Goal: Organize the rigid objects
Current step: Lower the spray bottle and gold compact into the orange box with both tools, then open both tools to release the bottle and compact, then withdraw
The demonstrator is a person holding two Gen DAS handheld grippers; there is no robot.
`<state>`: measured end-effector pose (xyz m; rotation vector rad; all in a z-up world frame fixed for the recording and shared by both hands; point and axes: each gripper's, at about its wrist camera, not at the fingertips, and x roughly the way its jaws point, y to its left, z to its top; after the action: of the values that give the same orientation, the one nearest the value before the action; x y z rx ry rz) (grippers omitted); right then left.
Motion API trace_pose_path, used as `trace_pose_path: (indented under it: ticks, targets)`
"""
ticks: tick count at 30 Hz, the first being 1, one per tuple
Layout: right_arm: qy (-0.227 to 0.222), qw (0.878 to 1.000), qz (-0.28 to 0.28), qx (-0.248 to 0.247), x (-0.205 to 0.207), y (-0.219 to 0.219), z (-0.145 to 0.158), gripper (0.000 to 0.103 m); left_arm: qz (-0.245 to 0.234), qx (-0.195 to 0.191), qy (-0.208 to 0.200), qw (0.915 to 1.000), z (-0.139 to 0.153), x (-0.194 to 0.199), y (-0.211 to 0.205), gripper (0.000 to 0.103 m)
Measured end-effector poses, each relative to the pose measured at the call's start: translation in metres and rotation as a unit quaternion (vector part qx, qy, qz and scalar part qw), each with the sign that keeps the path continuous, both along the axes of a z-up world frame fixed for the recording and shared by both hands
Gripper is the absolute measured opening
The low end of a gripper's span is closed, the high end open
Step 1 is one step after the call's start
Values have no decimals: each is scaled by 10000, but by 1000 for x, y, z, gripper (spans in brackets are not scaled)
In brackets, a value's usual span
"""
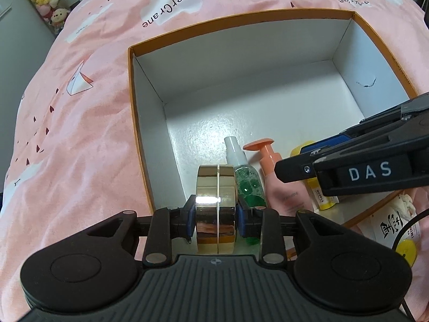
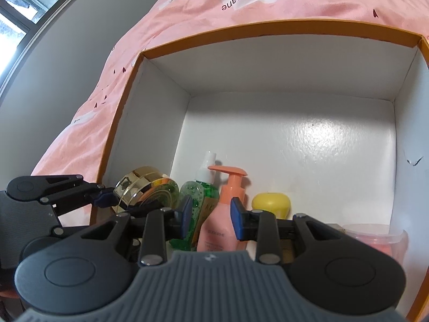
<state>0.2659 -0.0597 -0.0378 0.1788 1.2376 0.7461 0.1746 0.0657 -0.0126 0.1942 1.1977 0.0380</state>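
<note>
My left gripper point(image 1: 215, 216) has the gold jar point(image 1: 216, 209) between its blue pads point(image 1: 189, 218), jar on edge, flat faces toward the pads, seam between lid and base running straight up the middle. Pads look seated on both faces, so I call it held, jaws only as wide as the jar is thick. It sits low at the near-left corner of the orange-rimmed box point(image 1: 130, 86), just beside the green spray bottle point(image 1: 248, 185); can't tell if its rim already rests on the box floor. Handling read: mirror-finish shell, hard and slick, probably glass or thick plastic inside, so dense for its size and no give under the pads. Grip across the flat faces is the right one; pinching the curved rim would let it roll out. Risk is it rotating in the pads like a wheel, and tipping flat when released, since on edge it has almost no base. Neighbour bottle may prop it on one side. My right gripper point(image 2: 211, 217) is partly apart with nothing clamped; the pink pump bottle point(image 2: 225, 222) shows in the gap but the pads look clear of it. Pump bottle is light plastic, squeezable, best taken at the body below the neck, not the pump head. Yellow container point(image 2: 270, 204) stands beside it, all lined along the near wall on the pink bedsheet point(image 1: 80, 107) side.
</note>
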Motion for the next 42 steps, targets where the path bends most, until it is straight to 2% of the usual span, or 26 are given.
trace_pose_path:
  ticks: [5, 9, 15, 19, 25, 28, 32, 38, 42]
  targets:
    - [31, 10000, 57, -51, -4, 1, -3, 32, 31, 30, -67, 10000, 1, -1, 2, 41]
    - [37, 9999, 71, -70, -6, 1, -4, 33, 139, -154, -178, 9996, 6, -6, 7, 41]
    - [-77, 9999, 85, -114, -14, -1, 1, 33, 265, -181, -993, 9945, 24, -31, -1, 41]
    - [-255, 9994, 26, -210, -26, -6, 9, 33, 229, -543, -1388, 9886, 38, -49, -9, 39]
    - [-751, 9964, -190, -354, -49, -23, 28, 33, 215, -965, -1850, 9778, 49, -77, -21, 39]
    - [-1016, 9936, -235, -444, -62, -33, 40, 34, 111, -1020, -2019, 9740, 51, -88, -30, 39]
    - [-1189, 9909, -352, -531, -81, -49, 49, 37, -56, -1504, -1959, 9690, 50, -102, -36, 39]
    - [-1119, 9903, -588, -571, -107, -78, 51, 41, -235, -2129, -1587, 9638, 35, -107, -32, 39]
    - [-986, 9896, -793, -681, -119, -97, 45, 43, -229, -2193, -1406, 9652, 25, -113, -32, 39]
